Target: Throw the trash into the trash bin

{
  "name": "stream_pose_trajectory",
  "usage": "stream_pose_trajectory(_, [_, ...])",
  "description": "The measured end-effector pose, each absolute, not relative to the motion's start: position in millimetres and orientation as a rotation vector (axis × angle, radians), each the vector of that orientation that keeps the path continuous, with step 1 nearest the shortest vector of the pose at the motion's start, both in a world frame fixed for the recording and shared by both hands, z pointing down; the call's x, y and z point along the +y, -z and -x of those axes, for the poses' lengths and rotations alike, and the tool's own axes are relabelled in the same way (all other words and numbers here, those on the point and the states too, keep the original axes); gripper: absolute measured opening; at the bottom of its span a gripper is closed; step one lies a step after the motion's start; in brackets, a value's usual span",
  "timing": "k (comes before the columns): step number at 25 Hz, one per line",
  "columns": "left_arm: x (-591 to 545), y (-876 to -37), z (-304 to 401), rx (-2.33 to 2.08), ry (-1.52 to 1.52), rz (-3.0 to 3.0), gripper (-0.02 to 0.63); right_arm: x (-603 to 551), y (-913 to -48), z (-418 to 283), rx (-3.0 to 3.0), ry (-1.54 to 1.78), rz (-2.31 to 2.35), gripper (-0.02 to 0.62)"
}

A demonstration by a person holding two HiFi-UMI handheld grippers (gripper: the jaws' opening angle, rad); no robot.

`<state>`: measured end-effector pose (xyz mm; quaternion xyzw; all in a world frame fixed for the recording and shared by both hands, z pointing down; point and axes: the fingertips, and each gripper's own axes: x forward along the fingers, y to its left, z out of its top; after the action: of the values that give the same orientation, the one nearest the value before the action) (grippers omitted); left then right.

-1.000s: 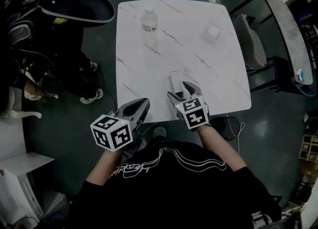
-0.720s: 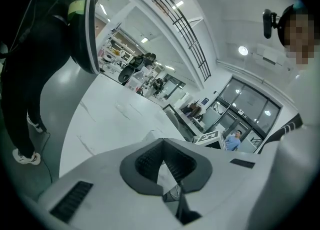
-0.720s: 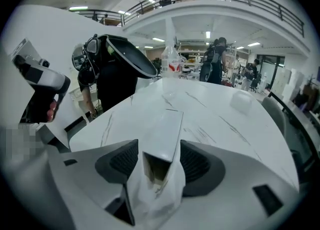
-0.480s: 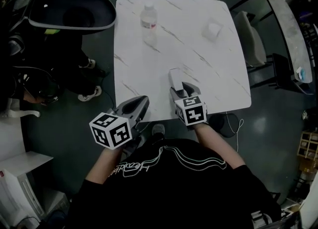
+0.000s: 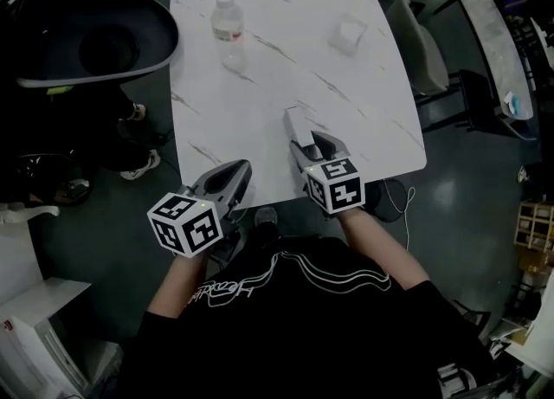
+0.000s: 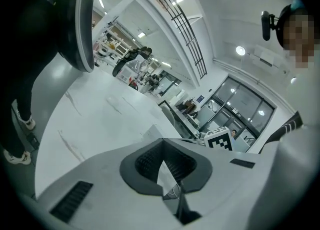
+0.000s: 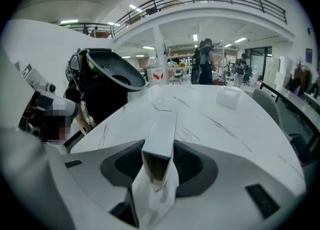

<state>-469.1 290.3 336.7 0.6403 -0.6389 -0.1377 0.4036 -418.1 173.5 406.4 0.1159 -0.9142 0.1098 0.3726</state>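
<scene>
Right gripper view: the jaws have just been closing and the pads now press both long sides of the white carton (image 7: pixel 162 134), open end toward the camera. Head view only shows that carton poking out ahead of the right gripper (image 5: pixel 313 148), low over the table (image 5: pixel 363 112) near its front edge; can't tell if it's lifted off.

Left gripper view: jaws fully together, nothing between them. The right gripper's marker cube peeks in behind. Head view places the left gripper (image 5: pixel 235 172) at the table's near left edge, apart from the carton.

Only the head view gives the layout: trash bin (image 5: pixel 143 38) stands off the table's far left corner, well apart from the carton.

Counts:
- 2 grippers
- 1 carton
- 1 plastic bottle (image 5: pixel 227 29), upright, far left of table
- 1 small white block (image 5: pixel 346 35), far right of table
- 1 bin, 1 table

Vs a second ago: the right jaws stood wide around the carton, now they clamp it. The left gripper is closed as before. Bottle and block are in the same spots on the table. Carton spot looks roughly unchanged. Head camera has shifted, so everything sits further left in frame.
</scene>
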Motion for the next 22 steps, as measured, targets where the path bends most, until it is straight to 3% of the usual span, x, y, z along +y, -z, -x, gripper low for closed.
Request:
stream_pose_trajectory(9, [242,-324,422,-1.585,0.293,-1.680,0.005,141,-365,374,-2.474,-0.397,-0.306,0.198])
stream_pose_trajectory(22, [125,-307,259,-1.455,0.144,-1.807,0.005,41,-330,209,-2.589,-0.524,-0.482,0.196])
